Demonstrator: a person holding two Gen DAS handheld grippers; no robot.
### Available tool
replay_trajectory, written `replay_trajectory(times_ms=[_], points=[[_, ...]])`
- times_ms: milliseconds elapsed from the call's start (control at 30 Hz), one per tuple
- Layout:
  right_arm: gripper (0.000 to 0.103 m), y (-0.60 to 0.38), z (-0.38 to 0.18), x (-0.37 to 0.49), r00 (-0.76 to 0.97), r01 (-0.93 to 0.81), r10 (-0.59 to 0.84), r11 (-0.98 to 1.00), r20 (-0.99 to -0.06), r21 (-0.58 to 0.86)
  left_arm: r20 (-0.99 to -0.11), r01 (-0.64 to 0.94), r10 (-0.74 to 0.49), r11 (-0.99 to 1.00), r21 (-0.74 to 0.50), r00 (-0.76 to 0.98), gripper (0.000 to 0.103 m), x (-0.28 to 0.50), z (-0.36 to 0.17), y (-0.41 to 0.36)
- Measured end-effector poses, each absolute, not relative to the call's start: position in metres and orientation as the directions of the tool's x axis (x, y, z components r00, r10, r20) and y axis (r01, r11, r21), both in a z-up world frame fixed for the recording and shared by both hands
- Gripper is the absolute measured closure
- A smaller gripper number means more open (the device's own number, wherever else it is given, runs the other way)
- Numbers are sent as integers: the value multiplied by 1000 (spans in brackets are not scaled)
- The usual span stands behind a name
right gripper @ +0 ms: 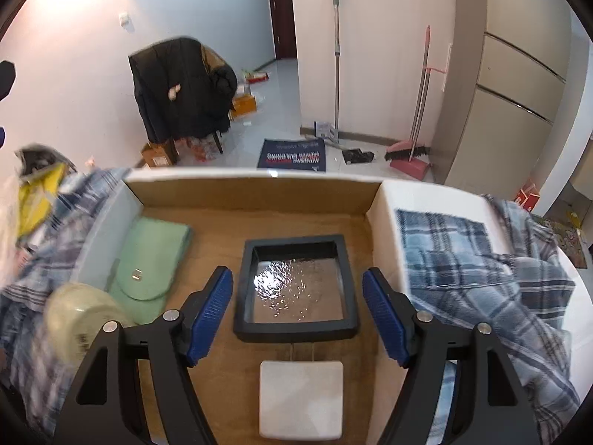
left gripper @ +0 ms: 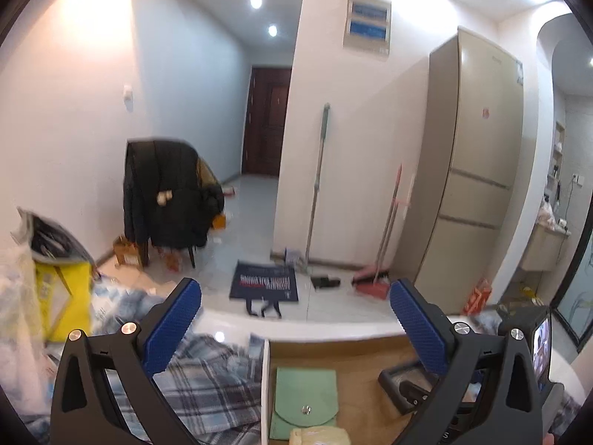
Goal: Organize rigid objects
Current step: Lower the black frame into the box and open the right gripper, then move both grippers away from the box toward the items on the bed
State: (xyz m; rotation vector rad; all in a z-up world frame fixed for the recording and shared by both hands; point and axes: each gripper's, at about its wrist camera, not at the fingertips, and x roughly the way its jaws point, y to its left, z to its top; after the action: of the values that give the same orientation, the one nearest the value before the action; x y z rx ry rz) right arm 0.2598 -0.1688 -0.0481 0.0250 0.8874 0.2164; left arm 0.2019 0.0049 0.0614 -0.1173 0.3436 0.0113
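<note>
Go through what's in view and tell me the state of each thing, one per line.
Left hand-held gripper: open, empty.
Right hand-held gripper: open, empty, over the black frame.
Cardboard box: open-topped.
Black frame: flat in box.
Green wallet: snapped shut, flat in box.
White pad: flat in box.

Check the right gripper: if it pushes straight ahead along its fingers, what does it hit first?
Most likely the square black frame with the shiny clear film, lying on the floor of the open cardboard box. It sits centred ahead of the open right gripper, between the blue fingers. Depth is unclear.
</note>
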Motion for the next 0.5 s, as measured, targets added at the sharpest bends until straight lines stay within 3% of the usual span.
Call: replay_trajectory(times_ms=[167,500], points=[[31,-192,5,231,682,-155,233,972,-693,175,-221,6,-33,993,-122,975,0,154,107,-2],[20,-218,86,119,815,-178,226,974,-534,142,-17,51,-52,998,-27,999,0,36,146,-15]])
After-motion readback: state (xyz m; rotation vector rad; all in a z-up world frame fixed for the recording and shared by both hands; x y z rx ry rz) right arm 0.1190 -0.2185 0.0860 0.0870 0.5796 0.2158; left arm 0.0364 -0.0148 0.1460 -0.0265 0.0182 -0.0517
